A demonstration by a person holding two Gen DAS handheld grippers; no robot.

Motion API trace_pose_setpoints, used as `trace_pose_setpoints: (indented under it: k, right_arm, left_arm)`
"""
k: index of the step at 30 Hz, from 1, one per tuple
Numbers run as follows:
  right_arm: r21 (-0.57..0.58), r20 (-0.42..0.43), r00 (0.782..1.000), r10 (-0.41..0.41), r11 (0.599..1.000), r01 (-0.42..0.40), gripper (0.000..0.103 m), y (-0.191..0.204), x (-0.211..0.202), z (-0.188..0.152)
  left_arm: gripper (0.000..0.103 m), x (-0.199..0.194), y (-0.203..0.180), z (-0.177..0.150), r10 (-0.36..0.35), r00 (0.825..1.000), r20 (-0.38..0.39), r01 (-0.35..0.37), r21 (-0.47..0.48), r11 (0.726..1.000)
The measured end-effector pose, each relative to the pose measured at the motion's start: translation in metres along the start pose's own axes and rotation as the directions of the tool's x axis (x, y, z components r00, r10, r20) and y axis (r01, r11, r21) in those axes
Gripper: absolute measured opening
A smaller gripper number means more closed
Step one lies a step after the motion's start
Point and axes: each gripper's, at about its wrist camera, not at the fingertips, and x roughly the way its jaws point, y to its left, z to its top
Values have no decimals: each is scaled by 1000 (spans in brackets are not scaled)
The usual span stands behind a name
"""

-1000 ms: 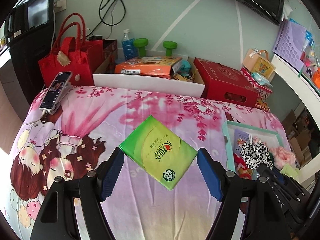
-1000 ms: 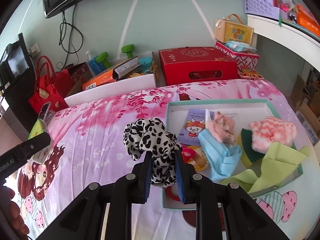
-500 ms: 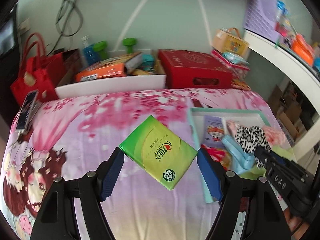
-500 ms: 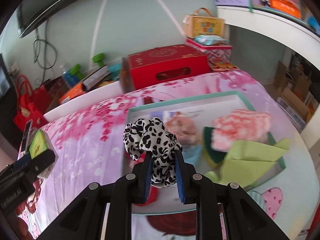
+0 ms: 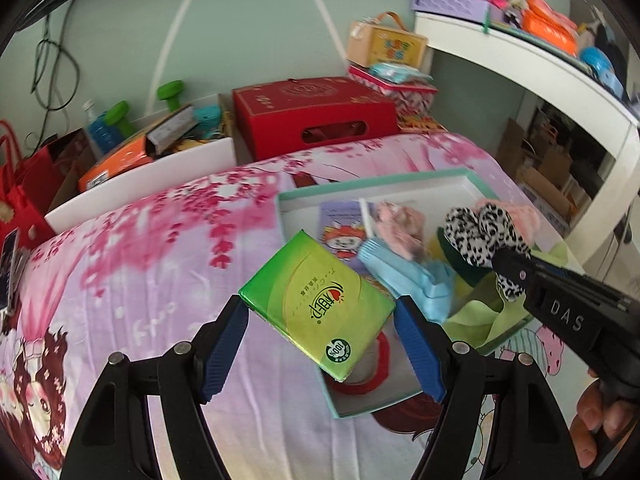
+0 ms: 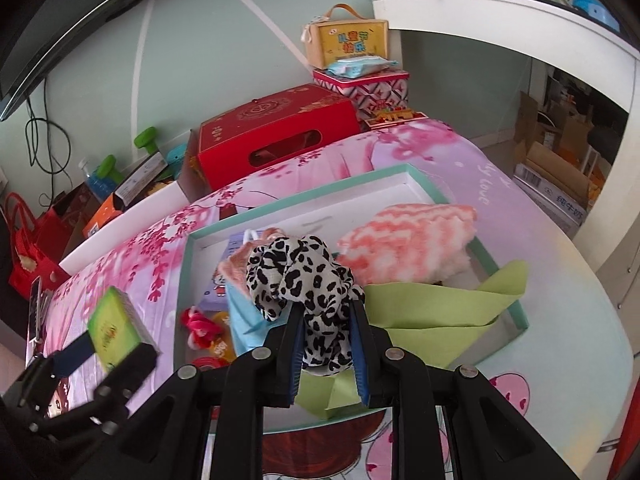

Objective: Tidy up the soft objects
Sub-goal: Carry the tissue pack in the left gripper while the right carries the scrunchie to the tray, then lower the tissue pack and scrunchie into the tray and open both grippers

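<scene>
My left gripper (image 5: pixel 320 316) is shut on a green tissue pack (image 5: pixel 316 308), held in the air over the near left corner of the teal-rimmed tray (image 5: pixel 360 184). My right gripper (image 6: pixel 326 312) is shut on a black-and-white spotted scrunchie (image 6: pixel 296 272) above the tray (image 6: pixel 452 200). In the right wrist view the tissue pack (image 6: pixel 112 324) and left gripper (image 6: pixel 108 344) show at lower left. Inside the tray lie a pink-and-white fluffy cloth (image 6: pixel 408 236), a green cloth (image 6: pixel 432 304), a light blue mask (image 5: pixel 404 276), a purple card (image 5: pixel 340 228) and small red items (image 6: pixel 200 320).
The tray rests on a pink flowered bedspread (image 5: pixel 160 240). Behind the bed stand a red box (image 5: pixel 312 116), a white bin with an orange package (image 5: pixel 120 160), green dumbbells (image 5: pixel 170 90), and red bags (image 5: pixel 16 188). A white shelf (image 5: pixel 540 64) runs along the right. A phone (image 5: pixel 8 264) lies far left.
Both grippers have swung to the right, carrying the tissue pack and the scrunchie from the open bedspread to over the tray. Neither grip has altered.
</scene>
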Motion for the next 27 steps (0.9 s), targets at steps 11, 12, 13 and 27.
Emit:
trace_pose_setpoints:
  k: [11,12,13,27]
  right_arm:
    - [11,-16,1000,1,1000,-1,23,-7,5,0]
    - [9,-20,1000,0,1000,0,23,-6,5,-1]
    - [7,-24,1000,-1,1000,2,23,-5,7,-1]
    - [-15,-43,999,-20,1000,19,45,-3,8,0]
  left_arm:
    - [76,18,-21,-6,-11,1000,-26,13,55,998]
    - [77,19,-22,-7,-12,999,-30,14,56,998]
    - [77,19,-22,-7,-13,999,-32,14,56,998]
    - [85,19,-21,-7,-3,999,-51,5,54,999]
